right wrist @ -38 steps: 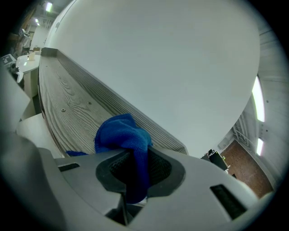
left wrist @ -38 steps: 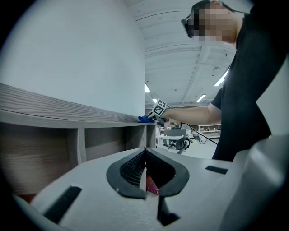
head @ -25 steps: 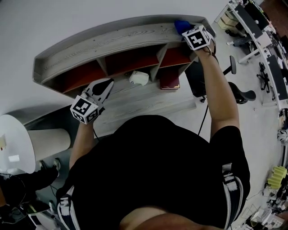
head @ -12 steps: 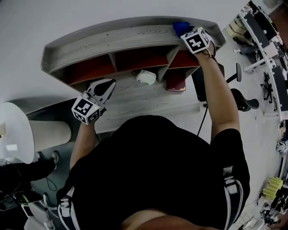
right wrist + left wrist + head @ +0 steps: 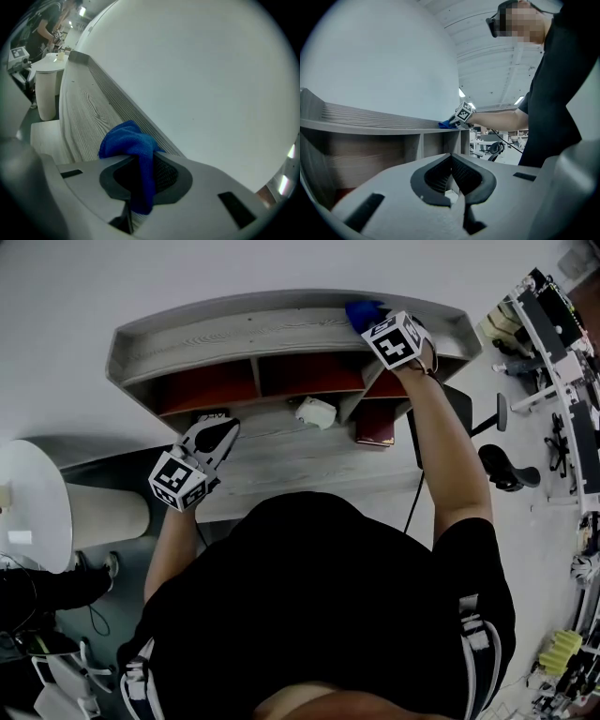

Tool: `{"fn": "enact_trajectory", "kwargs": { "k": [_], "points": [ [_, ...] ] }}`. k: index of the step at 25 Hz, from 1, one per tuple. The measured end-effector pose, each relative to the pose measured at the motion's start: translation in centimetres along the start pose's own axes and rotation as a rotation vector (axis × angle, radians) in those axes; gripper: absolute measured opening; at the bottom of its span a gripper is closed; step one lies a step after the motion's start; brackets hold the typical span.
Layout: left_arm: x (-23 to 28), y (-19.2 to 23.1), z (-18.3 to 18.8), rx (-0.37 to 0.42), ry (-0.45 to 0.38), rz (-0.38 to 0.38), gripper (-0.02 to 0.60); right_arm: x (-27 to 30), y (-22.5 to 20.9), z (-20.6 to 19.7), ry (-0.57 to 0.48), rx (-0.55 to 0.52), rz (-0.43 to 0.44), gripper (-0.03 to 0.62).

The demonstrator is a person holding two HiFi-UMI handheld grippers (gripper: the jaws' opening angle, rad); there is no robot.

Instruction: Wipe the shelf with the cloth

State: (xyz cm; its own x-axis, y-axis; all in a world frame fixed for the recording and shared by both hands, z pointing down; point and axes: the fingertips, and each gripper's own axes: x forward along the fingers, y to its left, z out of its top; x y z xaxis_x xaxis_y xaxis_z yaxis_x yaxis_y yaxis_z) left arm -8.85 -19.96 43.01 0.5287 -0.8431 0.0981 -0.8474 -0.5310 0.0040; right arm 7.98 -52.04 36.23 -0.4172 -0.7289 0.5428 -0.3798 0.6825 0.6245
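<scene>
Blue cloth (image 5: 126, 140), clamped in the right gripper (image 5: 140, 187) near the shelf's (image 5: 84, 112) right end, should press flat, sweeping leftward.

Nothing legible: no words, digits or brand marks. Closest to print:
- On the cube of the left gripper (image 5: 223, 427): black-and-white square marker pattern, blocks only, no letters or numbers.
- On the cube of the right gripper (image 5: 368, 322): same kind of marker, different block layout, also visible small in the left gripper view.
- On the round white table (image 5: 42, 521), near its left edge: small pale slips, too small to read.
</scene>
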Motion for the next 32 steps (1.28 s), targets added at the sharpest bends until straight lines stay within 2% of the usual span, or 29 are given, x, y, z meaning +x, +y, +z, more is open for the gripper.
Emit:
{"fn": "enact_trajectory", "kwargs": {
  "k": [12,32],
  "points": [
    [-5.6,2.2,-1.3,-0.028,-0.001,0.046,0.017,0.6,5.4,5.9,-0.026,-0.052,0.041,0.052],
    [-13.4,6.5,-2.2,-0.028,0.002,0.105,0.017,1.3,14.0,15.5,-0.078,-0.135,0.112,0.052]
  ]
}}
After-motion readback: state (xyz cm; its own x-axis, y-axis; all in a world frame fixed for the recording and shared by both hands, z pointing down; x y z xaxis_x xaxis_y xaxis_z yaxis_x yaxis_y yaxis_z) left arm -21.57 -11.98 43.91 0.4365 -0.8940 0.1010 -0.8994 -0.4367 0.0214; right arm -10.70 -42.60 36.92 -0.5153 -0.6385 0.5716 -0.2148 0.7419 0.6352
